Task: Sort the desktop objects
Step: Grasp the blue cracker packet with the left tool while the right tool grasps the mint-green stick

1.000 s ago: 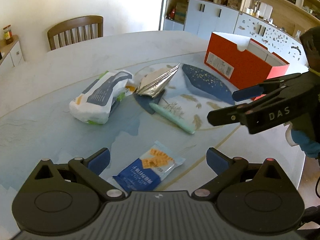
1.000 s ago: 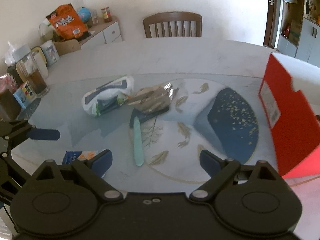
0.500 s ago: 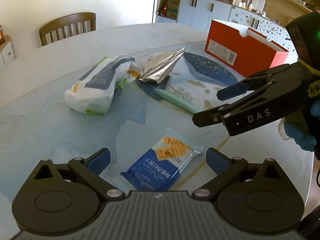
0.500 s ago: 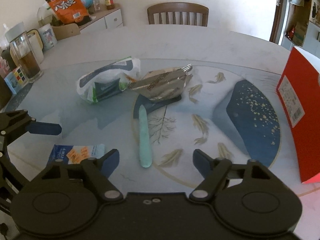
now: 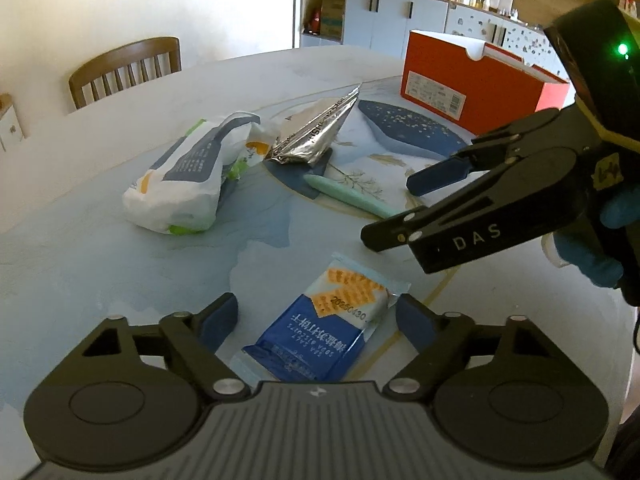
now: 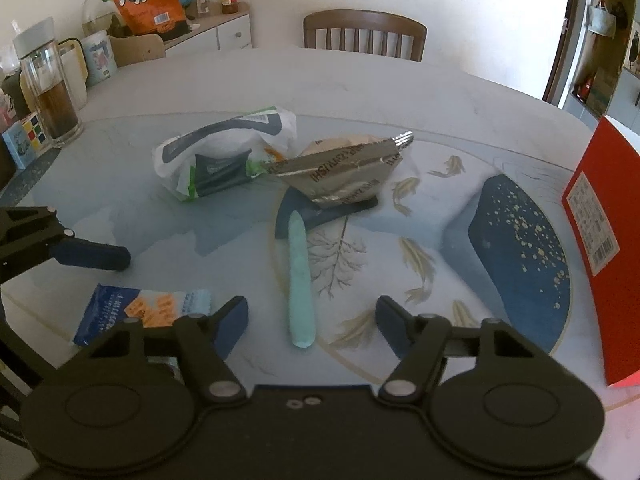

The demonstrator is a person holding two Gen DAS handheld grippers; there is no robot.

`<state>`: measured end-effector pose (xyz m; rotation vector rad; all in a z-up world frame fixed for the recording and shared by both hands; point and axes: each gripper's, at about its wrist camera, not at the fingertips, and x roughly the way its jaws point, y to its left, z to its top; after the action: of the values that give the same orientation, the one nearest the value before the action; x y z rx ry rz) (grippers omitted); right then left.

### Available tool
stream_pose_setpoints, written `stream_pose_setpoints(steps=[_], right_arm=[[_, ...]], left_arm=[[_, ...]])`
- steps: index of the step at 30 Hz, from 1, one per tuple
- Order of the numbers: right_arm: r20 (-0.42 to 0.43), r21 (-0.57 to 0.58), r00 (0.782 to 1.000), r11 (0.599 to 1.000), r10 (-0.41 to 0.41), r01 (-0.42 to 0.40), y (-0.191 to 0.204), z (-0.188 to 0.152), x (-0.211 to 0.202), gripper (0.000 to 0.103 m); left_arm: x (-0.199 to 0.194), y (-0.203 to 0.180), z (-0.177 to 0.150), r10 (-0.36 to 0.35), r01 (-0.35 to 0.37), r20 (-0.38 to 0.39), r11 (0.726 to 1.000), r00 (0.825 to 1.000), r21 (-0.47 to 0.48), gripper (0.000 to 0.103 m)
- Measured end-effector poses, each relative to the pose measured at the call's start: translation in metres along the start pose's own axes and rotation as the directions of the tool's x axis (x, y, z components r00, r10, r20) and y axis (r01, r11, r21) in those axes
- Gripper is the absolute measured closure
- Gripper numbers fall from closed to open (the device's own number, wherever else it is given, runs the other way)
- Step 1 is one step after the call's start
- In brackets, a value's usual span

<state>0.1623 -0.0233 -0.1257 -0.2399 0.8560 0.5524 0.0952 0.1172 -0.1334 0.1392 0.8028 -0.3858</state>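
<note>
Left hand-held gripper (image 5: 316, 320): jaws just been closing, partly apart, straddling blue cracker packet (image 5: 320, 336) on surface (image 5: 80, 264); pads not pressing.
Right hand-held gripper (image 6: 312, 322): jaws just been closing, partly apart, straddling near end of mint-green pen (image 6: 300, 280); no contact.
Red box (image 5: 472, 84) at far right.

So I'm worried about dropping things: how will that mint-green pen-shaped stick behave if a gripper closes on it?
The mint-green tapered stick looks rigid and straight, so it probably won't flop. Its rounded body lies flat on the smooth glossy table, so a sideways nudge may roll it. It is slim and likely light; the right gripper, whose jaws have just been closing, straddles its near end without touching it.
</note>
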Motion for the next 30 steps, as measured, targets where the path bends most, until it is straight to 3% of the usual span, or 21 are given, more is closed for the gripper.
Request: stream_pose_setpoints(steps=[4,6,7,12,30], right_arm=[[0.007,-0.002,1.0,1.0,-0.001,0.001,0.003,0.002,-0.001,0.055],[0.007,-0.005,1.0,1.0,-0.002,0.002,0.004,0.003,-0.001,0.059],[0.007,-0.008,1.0,1.0,-0.004,0.004,0.004,0.003,-0.001,0.067],[0.001,-0.01,1.0,1.0,-0.007,0.007,0.001,0.004,-0.002,0.09],[-0.045,0.086,0.997,0.995,0.06,-0.056,-0.032,-0.001,-0.029,0.092]], left_arm=[[-0.001,0.001,0.003,-0.006,0.006,0.004,1.0,1.0,-0.009,0.038],[-0.001,0.001,0.004,-0.002,0.002,0.005,1.0,1.0,-0.012,0.047],[0.0,0.001,0.005,0.002,-0.002,0.005,1.0,1.0,-0.016,0.053],[0.002,0.0,0.01,0.005,-0.005,-0.002,0.999,1.0,-0.035,0.063],[0.002,-0.017,0.027,-0.024,0.02,-0.032,0.99,0.999,-0.143,0.067]])
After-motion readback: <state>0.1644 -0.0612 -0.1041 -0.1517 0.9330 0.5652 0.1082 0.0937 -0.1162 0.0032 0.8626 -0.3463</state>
